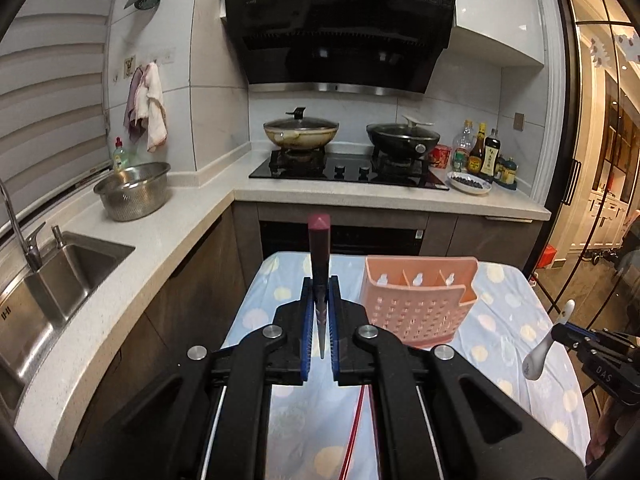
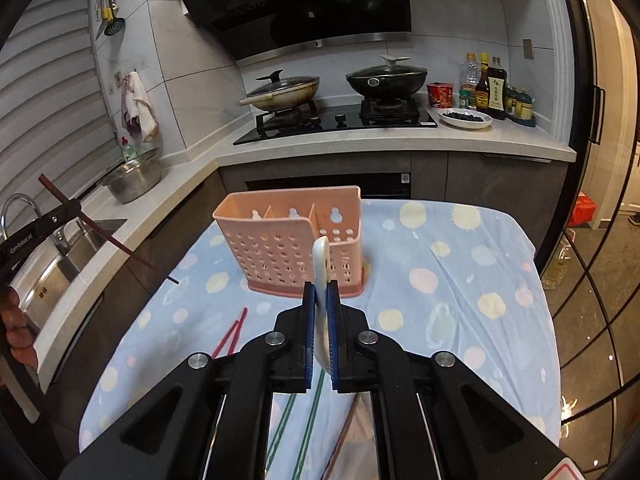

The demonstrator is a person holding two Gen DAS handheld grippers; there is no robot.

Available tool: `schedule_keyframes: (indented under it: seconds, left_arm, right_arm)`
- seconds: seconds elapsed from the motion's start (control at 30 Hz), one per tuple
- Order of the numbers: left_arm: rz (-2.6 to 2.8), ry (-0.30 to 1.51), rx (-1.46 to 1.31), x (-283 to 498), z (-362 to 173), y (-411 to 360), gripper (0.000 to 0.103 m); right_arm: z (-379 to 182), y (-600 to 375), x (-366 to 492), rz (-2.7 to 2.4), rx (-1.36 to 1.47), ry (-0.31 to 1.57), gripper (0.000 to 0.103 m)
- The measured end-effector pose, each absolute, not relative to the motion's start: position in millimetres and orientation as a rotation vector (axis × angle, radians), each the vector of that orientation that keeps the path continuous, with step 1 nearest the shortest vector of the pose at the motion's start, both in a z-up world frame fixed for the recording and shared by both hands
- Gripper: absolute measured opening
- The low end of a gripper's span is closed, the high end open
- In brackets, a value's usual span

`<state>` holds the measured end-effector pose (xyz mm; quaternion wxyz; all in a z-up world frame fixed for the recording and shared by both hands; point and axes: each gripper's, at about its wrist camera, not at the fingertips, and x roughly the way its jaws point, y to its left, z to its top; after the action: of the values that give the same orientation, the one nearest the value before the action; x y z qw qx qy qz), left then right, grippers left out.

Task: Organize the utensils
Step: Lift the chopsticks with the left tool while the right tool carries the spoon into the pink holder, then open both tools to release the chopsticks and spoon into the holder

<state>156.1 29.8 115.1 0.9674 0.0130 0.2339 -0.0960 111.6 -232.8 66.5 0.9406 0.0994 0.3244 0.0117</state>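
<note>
A pink perforated utensil holder (image 1: 416, 300) (image 2: 296, 240) with several compartments stands on a table with a blue spotted cloth (image 2: 460, 280). My left gripper (image 1: 321, 292) is shut on a dark maroon chopstick (image 1: 319, 248), held above the cloth to the left of the holder; it also shows in the right wrist view (image 2: 100, 232). My right gripper (image 2: 321, 292) is shut on a white ceramic spoon (image 2: 321, 264), held just in front of the holder; the spoon also shows in the left wrist view (image 1: 540, 354). Red chopsticks (image 2: 232, 334) and green chopsticks (image 2: 308, 428) lie on the cloth.
A counter runs behind and to the left, with a sink (image 1: 52, 280), a steel colander (image 1: 134, 190), a stove with two lidded pans (image 1: 300, 132), bottles (image 1: 480, 152) and a plate (image 1: 469, 181). A glass door (image 2: 600, 240) stands at the right.
</note>
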Motion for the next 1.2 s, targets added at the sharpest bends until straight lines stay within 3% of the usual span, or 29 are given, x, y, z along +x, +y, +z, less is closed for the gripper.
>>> schedule_keyframes:
  seconds: [0.4,0.7,1.2]
  left_arm:
    - [-0.286,0.337,0.047,210.7,194.6,-38.3,0.007]
    - [-0.336,0.418,0.027,237.3,173.9,-52.1,0.007]
    - [-0.338,0.525,0.045,255.5,132.0,-60.0,0.007]
  right_arm:
    - [88.8,-249.6,218.2,0.096,0.3,0.673,0.006]
    - [67.8,-263.8,270.7,0.088,0.347,0.704,0.006]
    - [36.3,-258.7,283.8,0.041,0.299,0.725,0.009]
